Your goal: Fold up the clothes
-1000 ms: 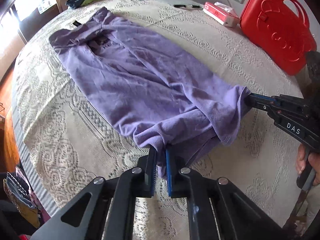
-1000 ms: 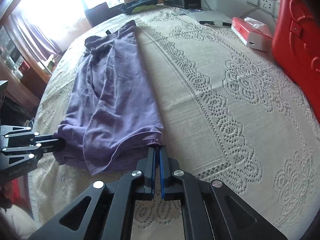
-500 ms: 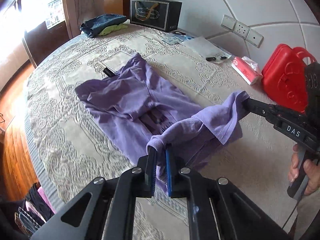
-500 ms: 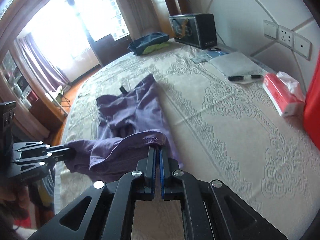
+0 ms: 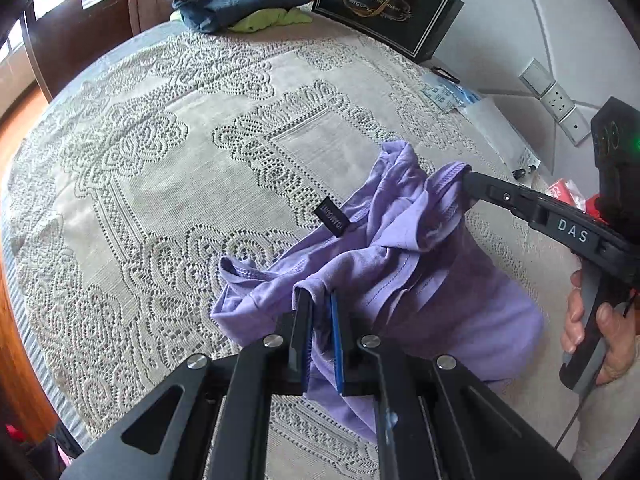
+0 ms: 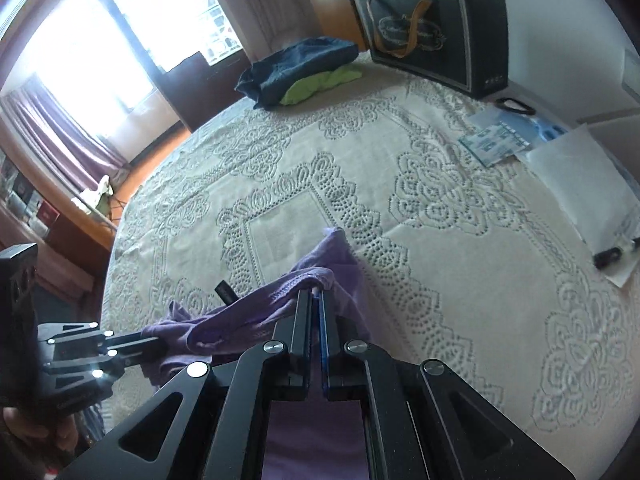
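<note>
A purple shirt (image 5: 420, 280) lies folded over itself on the lace-covered table (image 5: 160, 160), its black neck label (image 5: 330, 218) showing. My left gripper (image 5: 318, 300) is shut on the shirt's hem corner at the near side. My right gripper (image 6: 315, 294) is shut on the other hem corner and shows in the left wrist view (image 5: 468, 178) at the right, held over the collar end. The shirt (image 6: 248, 320) sags between the two grippers. The left gripper (image 6: 156, 344) shows at the left of the right wrist view.
A dark blue and green pile of clothes (image 5: 240, 4) and a black gift bag (image 5: 388, 4) stand at the table's far edge. Papers (image 6: 568, 176), a marker (image 6: 612, 254) and a red tissue pack (image 5: 568, 194) lie at the right by the wall sockets (image 5: 560, 104).
Both grippers have carried the hem up and forward over the shirt to the collar end, so the shirt is folded in half lengthwise. Both stayed shut.
</note>
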Motion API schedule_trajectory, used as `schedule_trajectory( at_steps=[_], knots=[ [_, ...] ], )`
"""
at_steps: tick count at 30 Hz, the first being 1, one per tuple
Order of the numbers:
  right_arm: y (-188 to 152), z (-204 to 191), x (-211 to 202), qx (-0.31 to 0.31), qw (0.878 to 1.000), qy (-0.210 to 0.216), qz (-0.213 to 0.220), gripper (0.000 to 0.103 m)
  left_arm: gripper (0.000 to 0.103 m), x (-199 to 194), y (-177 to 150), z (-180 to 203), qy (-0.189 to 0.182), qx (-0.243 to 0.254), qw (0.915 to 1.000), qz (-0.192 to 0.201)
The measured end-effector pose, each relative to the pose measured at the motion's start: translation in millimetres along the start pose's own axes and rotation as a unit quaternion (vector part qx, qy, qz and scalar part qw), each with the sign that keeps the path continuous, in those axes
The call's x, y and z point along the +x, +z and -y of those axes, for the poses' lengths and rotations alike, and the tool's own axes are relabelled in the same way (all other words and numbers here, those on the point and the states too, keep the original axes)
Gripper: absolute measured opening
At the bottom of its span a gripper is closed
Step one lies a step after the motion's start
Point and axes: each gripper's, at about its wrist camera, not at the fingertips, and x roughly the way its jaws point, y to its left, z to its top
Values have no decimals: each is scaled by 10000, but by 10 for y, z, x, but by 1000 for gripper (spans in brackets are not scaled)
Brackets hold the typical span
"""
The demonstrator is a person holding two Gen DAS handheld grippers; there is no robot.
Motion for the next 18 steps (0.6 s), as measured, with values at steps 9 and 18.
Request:
schedule_trajectory(
  at_steps=[9, 18],
  knots=[
    [25, 147, 126, 395, 9991, -74, -105, 33, 80, -206, -12, 27, -291, 423, 9987, 9],
    [-808, 419, -504, 1263, 9898, -611, -260, 35, 95, -523, -130, 198, 90, 1010, 9947, 150]
  ],
)
